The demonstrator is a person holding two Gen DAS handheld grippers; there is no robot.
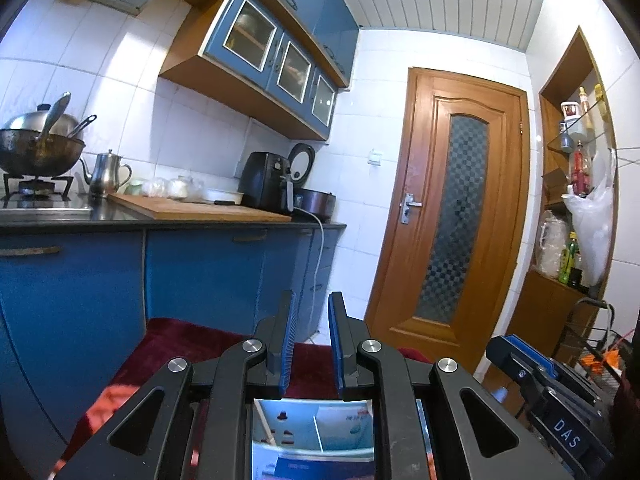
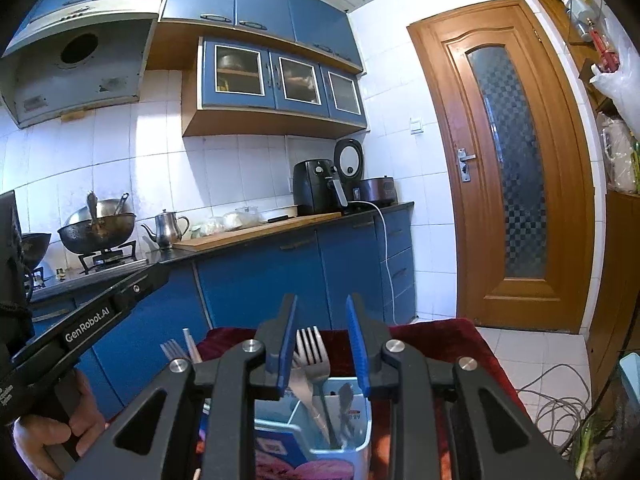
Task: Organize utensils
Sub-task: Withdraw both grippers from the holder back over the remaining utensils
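In the right wrist view a light blue utensil holder (image 2: 344,452) stands on a dark red cloth (image 2: 440,340), just below my right gripper (image 2: 322,316). Forks (image 2: 314,354) and other metal utensils stand upright in it, their tines rising between my open, empty jaws. Another fork (image 2: 172,348) and a pale stick (image 2: 192,346) stand at the left. My left gripper (image 1: 312,308) is open and empty above the same holder (image 1: 316,432), seen from above. The left gripper's body (image 2: 100,320) crosses the right wrist view at left.
A blue kitchen counter (image 2: 280,224) runs behind, with a wok (image 2: 98,228) on the stove, a kettle (image 2: 166,226), a cutting board (image 2: 256,230) and an air fryer (image 2: 316,188). A wooden door (image 2: 508,160) is at right. Cables (image 2: 560,396) lie on the floor.
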